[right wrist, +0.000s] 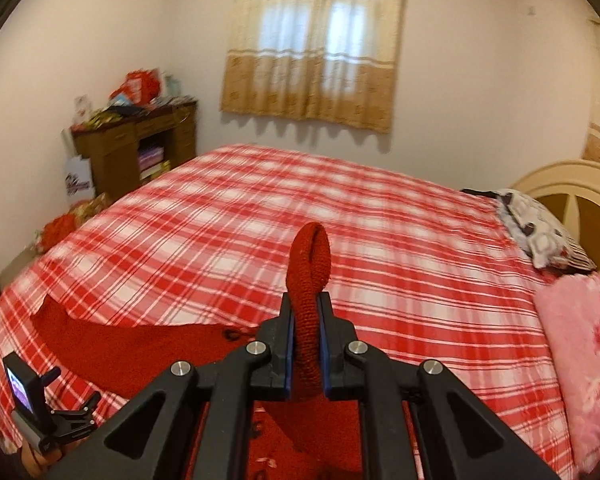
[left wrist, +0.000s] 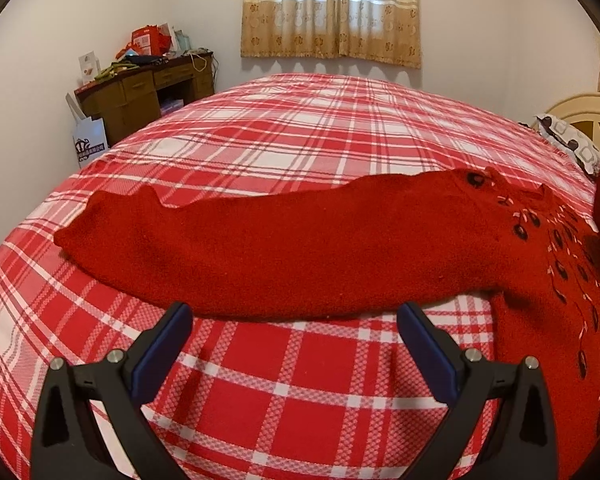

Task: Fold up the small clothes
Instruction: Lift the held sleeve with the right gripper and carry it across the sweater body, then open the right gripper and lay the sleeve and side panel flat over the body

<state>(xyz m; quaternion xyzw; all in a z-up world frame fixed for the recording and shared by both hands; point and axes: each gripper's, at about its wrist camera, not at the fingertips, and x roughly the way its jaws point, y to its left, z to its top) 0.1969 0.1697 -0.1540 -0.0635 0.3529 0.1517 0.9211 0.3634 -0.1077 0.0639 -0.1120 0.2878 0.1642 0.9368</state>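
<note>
A fuzzy red knit sweater (left wrist: 300, 248) with dark embroidered flowers lies near the plaid bed's (left wrist: 300, 140) front edge. The left hand-held gripper (left wrist: 294, 332) gapes empty; the right hand-held gripper (right wrist: 306, 320) pinches its ribbed cuff.

A knitted sweater (left wrist: 300, 248) lay across the bed (left wrist: 300, 128) just ahead of the left gripper (left wrist: 294, 316), its sleeve stretching left beyond the jaws and its body running off to their right. A cuff (right wrist: 309, 280) stood up between the right gripper (right wrist: 306, 300) jaws. Behind, a desk (left wrist: 140, 92) stood far left, a curtain (left wrist: 332, 12) straight ahead, a pillow (right wrist: 540, 236) far right.
</note>
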